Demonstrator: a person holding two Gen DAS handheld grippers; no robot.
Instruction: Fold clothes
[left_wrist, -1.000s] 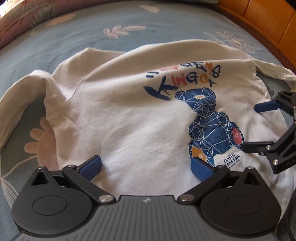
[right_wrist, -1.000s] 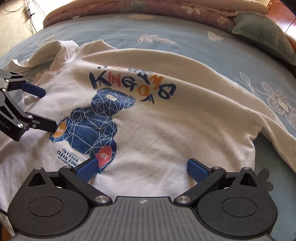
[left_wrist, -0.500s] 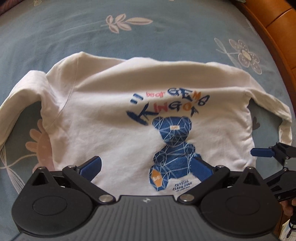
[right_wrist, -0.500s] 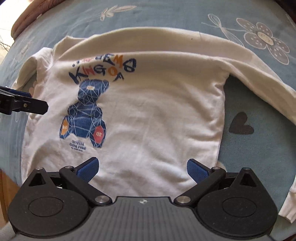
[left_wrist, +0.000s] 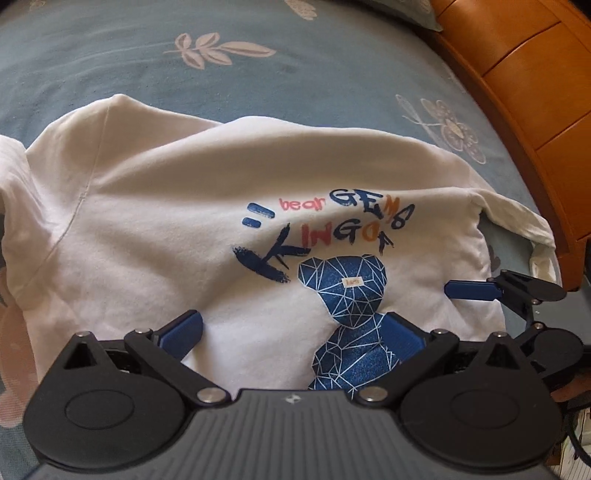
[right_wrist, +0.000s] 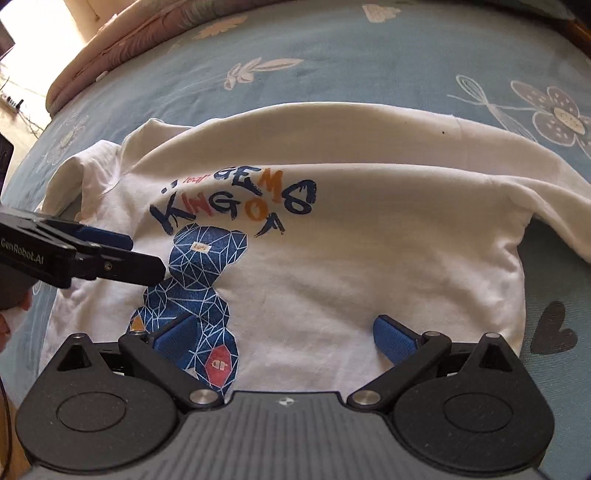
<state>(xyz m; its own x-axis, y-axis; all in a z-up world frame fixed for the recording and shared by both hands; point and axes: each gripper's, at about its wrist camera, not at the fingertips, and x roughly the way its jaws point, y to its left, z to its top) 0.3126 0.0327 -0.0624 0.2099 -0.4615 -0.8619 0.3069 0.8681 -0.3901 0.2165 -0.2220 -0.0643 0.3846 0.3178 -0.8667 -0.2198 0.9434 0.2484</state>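
Observation:
A white sweatshirt (left_wrist: 155, 236) (right_wrist: 369, 258) with a blue bear print and "KING OF GEMS" lettering lies spread front-up on the blue flowered bedsheet (left_wrist: 258, 81). Its sleeves trail off to both sides. My left gripper (left_wrist: 291, 328) hovers open over the lower part of the shirt, one pad over the bear; it shows at the left of the right wrist view as the left gripper (right_wrist: 136, 251). My right gripper (right_wrist: 282, 336) is open too, above the lower front right of the bear, and appears as the right gripper (left_wrist: 491, 310) near the shirt's right side. The hem is hidden under the gripper bodies.
An orange wooden bed frame (left_wrist: 524, 96) runs along the right edge of the bed. A pinkish quilt (right_wrist: 140, 40) lies bunched at the far end, with floor and cables beyond it. A person's hand (right_wrist: 7, 317) holds the left gripper.
Both grippers pulled back and up from the sweatshirt half a second ago, then came down closer over its lower part. Both stayed open. The shirt has not moved.

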